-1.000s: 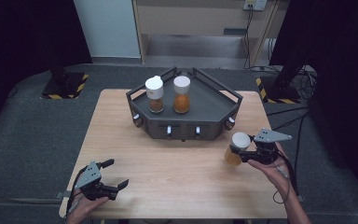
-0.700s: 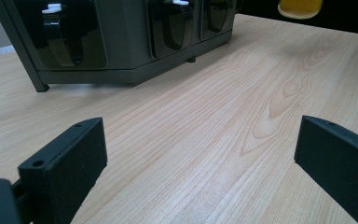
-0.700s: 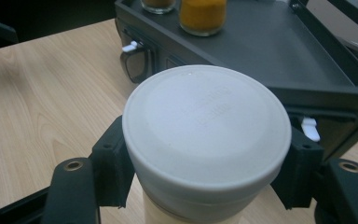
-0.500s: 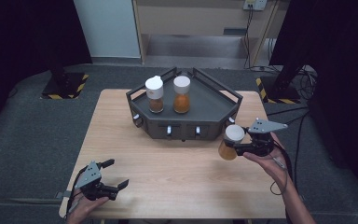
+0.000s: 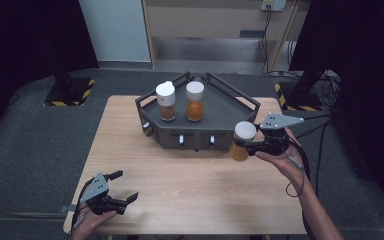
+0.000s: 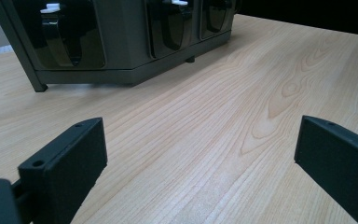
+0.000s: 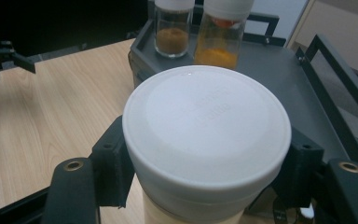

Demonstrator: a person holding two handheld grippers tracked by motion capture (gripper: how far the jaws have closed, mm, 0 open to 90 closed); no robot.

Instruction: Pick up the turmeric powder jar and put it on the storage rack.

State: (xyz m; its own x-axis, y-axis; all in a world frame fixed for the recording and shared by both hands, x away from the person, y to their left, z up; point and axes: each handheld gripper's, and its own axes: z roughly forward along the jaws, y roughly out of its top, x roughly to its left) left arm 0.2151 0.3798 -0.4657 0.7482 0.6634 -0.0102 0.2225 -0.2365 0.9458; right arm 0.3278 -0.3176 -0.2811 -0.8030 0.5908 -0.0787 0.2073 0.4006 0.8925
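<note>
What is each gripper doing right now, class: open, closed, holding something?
Left gripper: open, holding nothing, low over the wooden table.
Right gripper: closed on the white-lidded glass jar of orange powder.

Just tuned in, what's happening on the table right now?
A person's right claw is shut on a white-capped jar of orange-brown powder, held up off the wooden table by the right front corner of the dark rack. Two similar jars stand upright on the rack. The left claw sits open and empty near the table's front left corner.
</note>
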